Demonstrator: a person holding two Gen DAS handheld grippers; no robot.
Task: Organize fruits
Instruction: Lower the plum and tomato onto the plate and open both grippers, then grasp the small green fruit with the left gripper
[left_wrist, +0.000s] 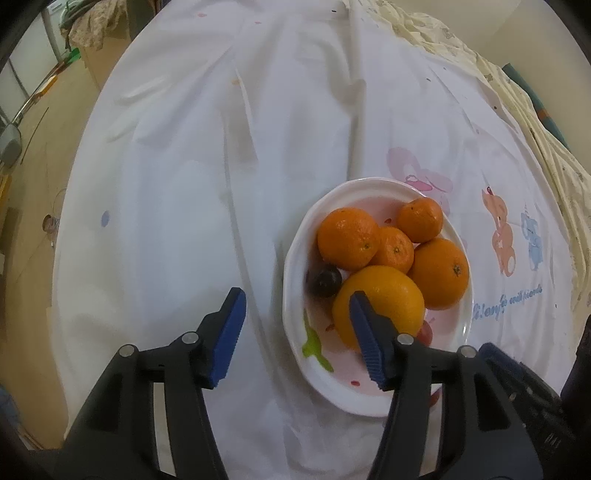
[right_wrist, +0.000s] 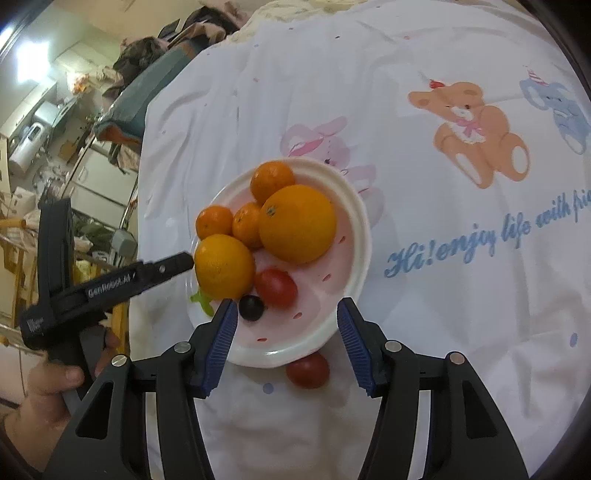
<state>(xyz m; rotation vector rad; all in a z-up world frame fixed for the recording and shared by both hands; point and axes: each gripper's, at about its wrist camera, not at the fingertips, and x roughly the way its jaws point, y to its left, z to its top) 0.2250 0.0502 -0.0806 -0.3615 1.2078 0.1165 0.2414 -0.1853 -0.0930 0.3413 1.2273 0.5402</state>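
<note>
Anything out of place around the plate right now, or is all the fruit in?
One red tomato lies on the cloth just outside the near rim of the plate, between the open right tool fingers. The oranges, another tomato and a dark grape sit on the plate.

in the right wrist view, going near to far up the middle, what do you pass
red tomato on the cloth → white plate's near rim → small dark grape → red tomato on the plate → big orange → pink rabbit print

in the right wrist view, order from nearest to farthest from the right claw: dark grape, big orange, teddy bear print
From the right claw:
1. Dark grape, in the plate by the left pad.
2. Big orange, mid-plate.
3. Teddy bear print, on the cloth, upper right.
</note>
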